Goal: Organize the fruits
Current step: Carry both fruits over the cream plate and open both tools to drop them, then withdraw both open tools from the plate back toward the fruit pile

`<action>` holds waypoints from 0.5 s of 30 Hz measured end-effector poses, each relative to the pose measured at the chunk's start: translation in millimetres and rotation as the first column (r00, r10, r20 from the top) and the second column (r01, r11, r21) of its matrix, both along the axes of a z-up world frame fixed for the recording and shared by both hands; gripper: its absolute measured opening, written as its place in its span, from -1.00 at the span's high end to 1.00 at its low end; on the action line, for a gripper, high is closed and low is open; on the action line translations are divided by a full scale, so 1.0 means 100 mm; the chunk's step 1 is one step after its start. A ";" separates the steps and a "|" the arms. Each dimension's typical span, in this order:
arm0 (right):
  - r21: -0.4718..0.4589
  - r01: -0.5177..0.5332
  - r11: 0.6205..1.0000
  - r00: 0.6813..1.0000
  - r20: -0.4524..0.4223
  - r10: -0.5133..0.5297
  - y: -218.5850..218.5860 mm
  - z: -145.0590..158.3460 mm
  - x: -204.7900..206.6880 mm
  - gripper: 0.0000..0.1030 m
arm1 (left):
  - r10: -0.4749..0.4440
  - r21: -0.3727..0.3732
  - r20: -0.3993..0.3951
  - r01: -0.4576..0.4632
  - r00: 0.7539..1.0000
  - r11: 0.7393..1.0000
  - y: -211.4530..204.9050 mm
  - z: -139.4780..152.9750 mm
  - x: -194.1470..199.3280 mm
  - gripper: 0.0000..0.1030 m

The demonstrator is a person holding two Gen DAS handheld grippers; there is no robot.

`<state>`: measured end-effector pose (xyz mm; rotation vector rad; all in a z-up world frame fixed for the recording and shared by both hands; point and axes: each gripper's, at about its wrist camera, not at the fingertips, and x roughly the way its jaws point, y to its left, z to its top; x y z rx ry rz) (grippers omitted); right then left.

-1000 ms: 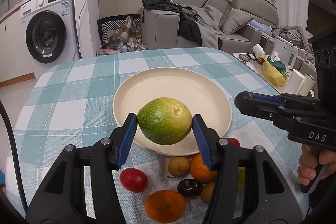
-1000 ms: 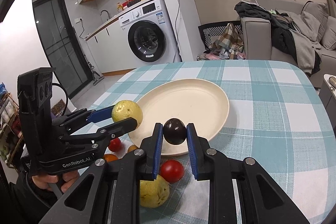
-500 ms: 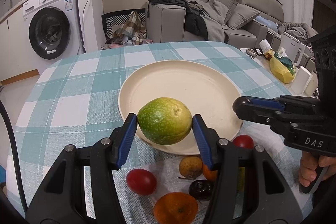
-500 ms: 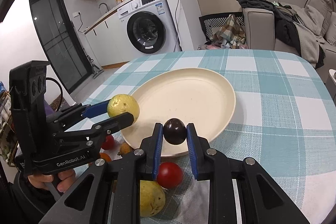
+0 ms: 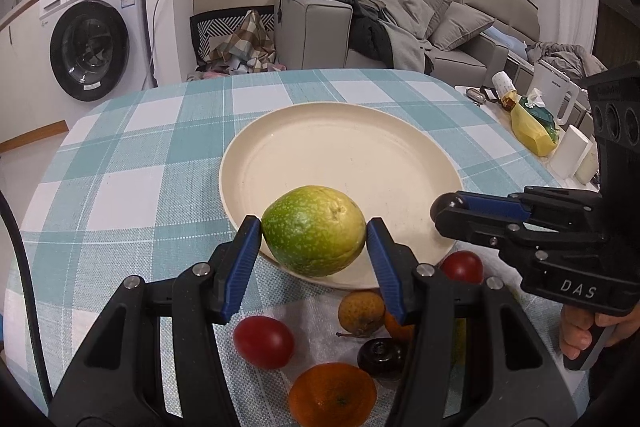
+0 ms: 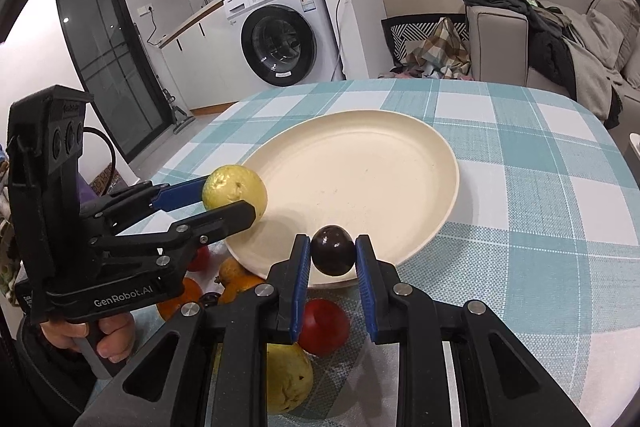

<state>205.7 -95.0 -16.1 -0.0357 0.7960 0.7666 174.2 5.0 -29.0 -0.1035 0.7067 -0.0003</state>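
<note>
A cream plate (image 5: 344,151) lies bare on the checked tablecloth; it also shows in the right wrist view (image 6: 360,163). My left gripper (image 5: 314,239) is shut on a large green-yellow fruit (image 5: 314,229) held above the plate's near rim; the fruit shows yellow in the right wrist view (image 6: 234,193). My right gripper (image 6: 332,255) is shut on a small dark plum (image 6: 332,255) above the plate's near rim. In the left wrist view, the right gripper (image 5: 448,207) reaches in from the right. Loose fruits lie on a white cloth in front of the plate.
On the cloth lie a red fruit (image 5: 264,341), an orange (image 5: 332,393), a brownish fruit (image 5: 360,311), a dark fruit (image 5: 380,355), a red tomato (image 6: 324,327) and a yellow pear (image 6: 288,379). A yellow bag (image 5: 532,131) and white cups stand beyond the table's right edge.
Both grippers have moved forward over the plate's near rim, still holding their fruits. The loose fruits have dropped lower in both views.
</note>
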 end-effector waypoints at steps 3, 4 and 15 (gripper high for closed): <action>0.004 0.021 1.000 1.000 0.000 -0.021 -0.03 0.00 0.01 0.44 | 0.000 -0.004 0.018 0.001 1.000 1.000 0.01 0.02 -0.02 -0.01; 0.011 0.026 1.000 1.000 0.003 -0.026 -0.05 0.01 0.01 0.38 | -0.002 -0.005 0.026 0.002 1.000 1.000 0.01 0.03 -0.03 -0.01; -0.029 0.015 0.999 0.999 0.046 -0.014 -0.01 0.03 -0.11 -0.36 | 0.019 -0.004 0.044 -0.019 0.999 1.000 0.04 0.11 -0.13 -0.74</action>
